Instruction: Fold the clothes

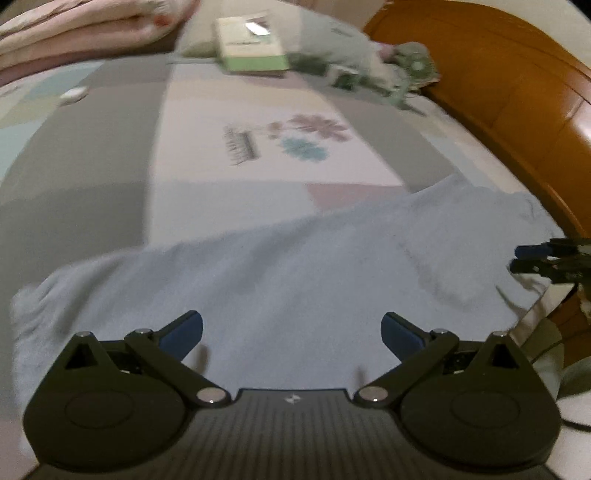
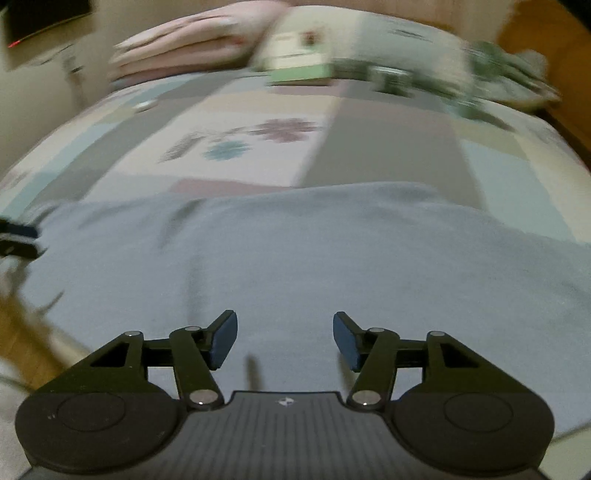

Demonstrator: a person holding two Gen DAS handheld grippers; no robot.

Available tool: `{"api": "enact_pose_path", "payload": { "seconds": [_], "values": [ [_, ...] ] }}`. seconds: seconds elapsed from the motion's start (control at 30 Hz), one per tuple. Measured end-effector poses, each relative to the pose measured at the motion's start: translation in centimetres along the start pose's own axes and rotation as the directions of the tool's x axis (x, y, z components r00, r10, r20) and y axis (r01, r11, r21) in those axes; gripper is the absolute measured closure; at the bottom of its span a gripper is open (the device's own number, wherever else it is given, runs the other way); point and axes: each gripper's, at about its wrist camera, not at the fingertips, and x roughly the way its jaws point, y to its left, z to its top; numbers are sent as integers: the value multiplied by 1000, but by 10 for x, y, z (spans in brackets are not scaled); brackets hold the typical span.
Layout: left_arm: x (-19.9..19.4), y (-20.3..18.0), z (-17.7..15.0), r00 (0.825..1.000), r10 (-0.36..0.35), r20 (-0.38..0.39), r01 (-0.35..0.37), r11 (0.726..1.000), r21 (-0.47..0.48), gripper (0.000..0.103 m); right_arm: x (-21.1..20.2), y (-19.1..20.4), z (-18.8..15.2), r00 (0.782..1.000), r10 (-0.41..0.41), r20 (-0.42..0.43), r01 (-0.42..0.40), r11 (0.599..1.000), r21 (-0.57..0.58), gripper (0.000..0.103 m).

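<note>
Left wrist view: the light blue garment [image 1: 295,266] lies spread across the near part of the bed [image 1: 92,155], directly beneath and ahead of the left claw [image 1: 291,334]. The cloth is a plain pale blue with soft wrinkles and no visible print; its far edge runs unevenly across the patchwork bedcover [image 1: 258,110]. The left claw stands with its blue-padded fingers wide apart, holding nothing. At the right edge of this view the right claw [image 1: 532,258] sits at the garment's border; its grip state cannot be read from here.

Right wrist view: the same garment [image 2: 314,251] fills the lower middle of the frame, with a long crease running toward the camera. The right claw [image 2: 284,338] also has its fingers apart and empty, above the cloth. The left claw [image 2: 18,240] shows at the left edge beside the garment's corner.

Surroundings: the bedcover carries a flower print [image 1: 314,136]. At the far end of the bed lie a stack of pink folded bedding [image 1: 81,29], a green and white box [image 1: 251,44] and a heap of green-patterned fabric [image 1: 384,66]. A small white object [image 1: 74,95] rests on the cover at left. A wooden bed frame [image 1: 498,92] curves along the right side. Both views are motion-blurred.
</note>
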Motion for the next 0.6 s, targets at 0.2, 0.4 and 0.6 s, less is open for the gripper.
{"api": "enact_pose_path", "payload": {
  "seconds": [0.2, 0.4, 0.6],
  "values": [
    [47, -28, 14, 998, 26, -51, -24, 999, 34, 1, 27, -56, 6, 986, -161, -53, 164, 984, 75, 29],
    [47, -29, -12, 992, 105, -70, -93, 983, 160, 1, 16, -91, -44, 980, -195, -40, 198, 977, 84, 12],
    [37, -32, -16, 985, 154, -78, -134, 967, 215, 1, -7, -104, -59, 981, -191, -8, 191, 974, 123, 11]
  ]
}}
